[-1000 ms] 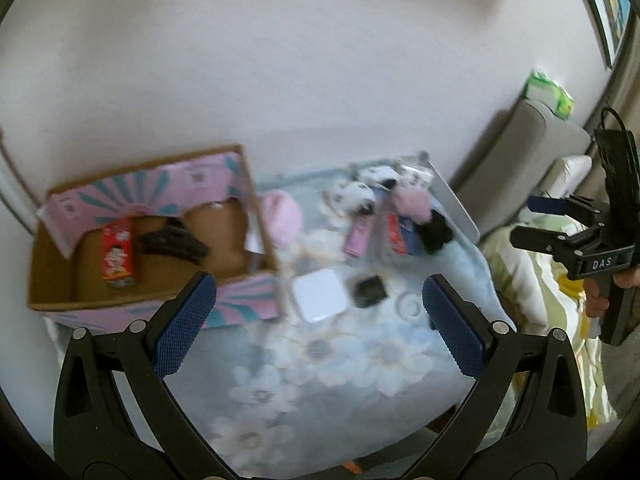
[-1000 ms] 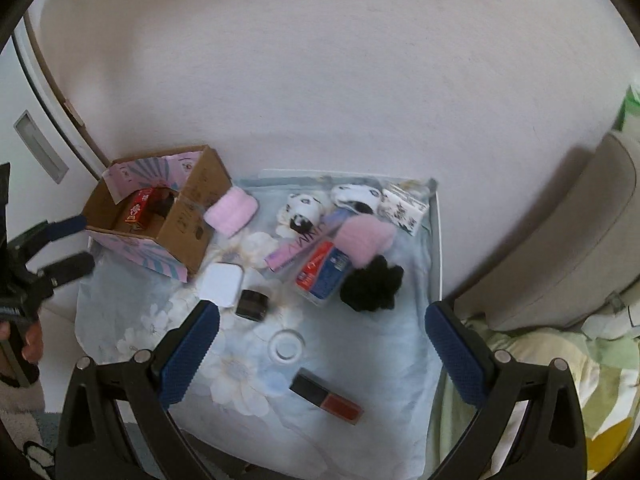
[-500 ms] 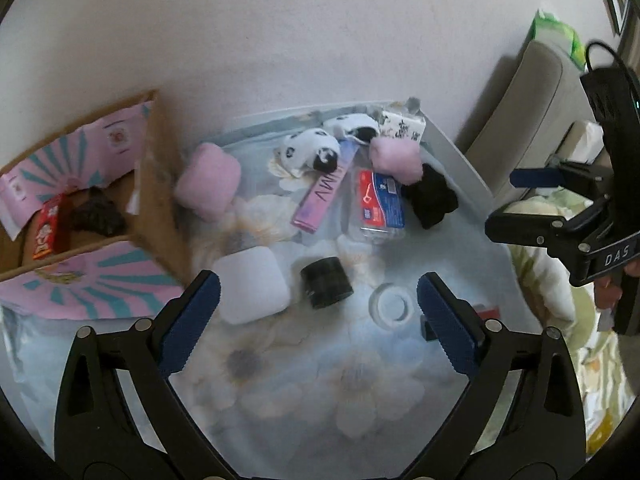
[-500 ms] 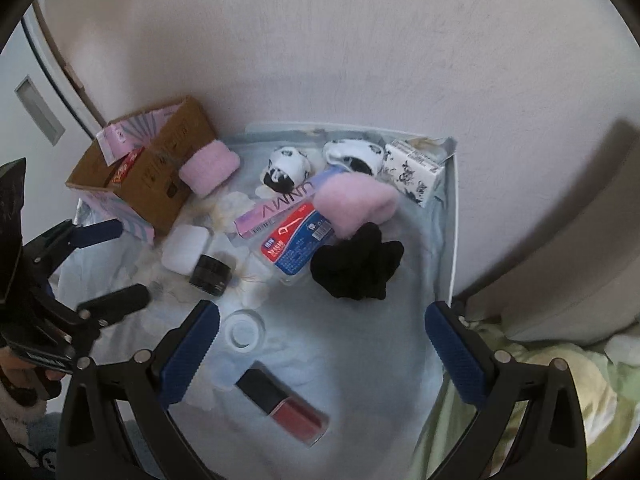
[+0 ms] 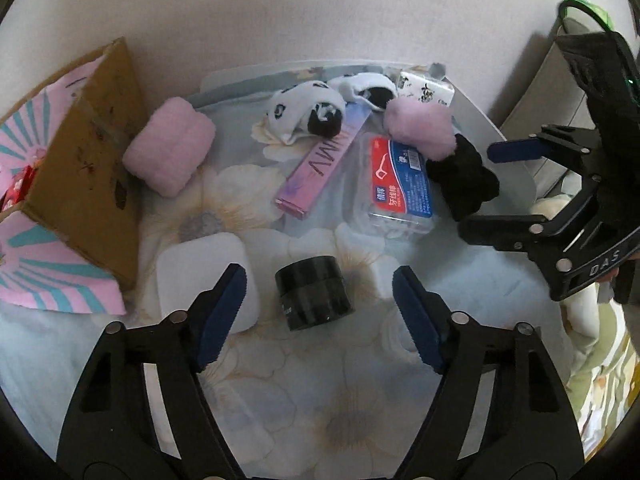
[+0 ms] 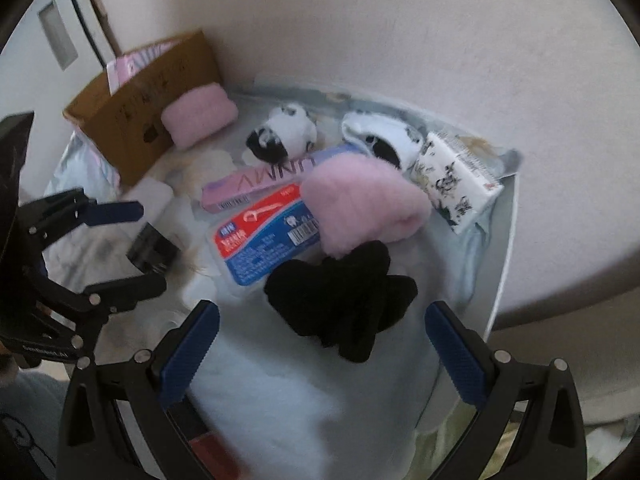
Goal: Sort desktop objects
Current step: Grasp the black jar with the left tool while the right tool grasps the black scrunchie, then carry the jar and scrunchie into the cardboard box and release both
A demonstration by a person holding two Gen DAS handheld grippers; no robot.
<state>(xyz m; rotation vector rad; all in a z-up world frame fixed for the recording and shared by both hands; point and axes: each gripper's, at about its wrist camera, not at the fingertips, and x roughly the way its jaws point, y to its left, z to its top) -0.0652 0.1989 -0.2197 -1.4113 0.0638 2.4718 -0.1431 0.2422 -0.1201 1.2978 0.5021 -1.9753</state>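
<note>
The left gripper [image 5: 318,312] is standing wide open around the small round black jar [image 5: 313,293], which is sitting on the flowered cloth [image 5: 348,408] between the blue pads. In my judgement, it should be going lower and centring before closing, not touching the white rounded case [image 5: 200,276] just beside the jar. The right gripper [image 6: 320,356], also wide open, is hanging before the black cloth bundle [image 6: 344,296]. Beyond the jar, the cardboard box [image 5: 92,168] is waiting.

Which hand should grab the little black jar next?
Probably the left. The left gripper is open with the black jar right between its fingers. The right gripper is open too, but it faces the black cloth.
</note>
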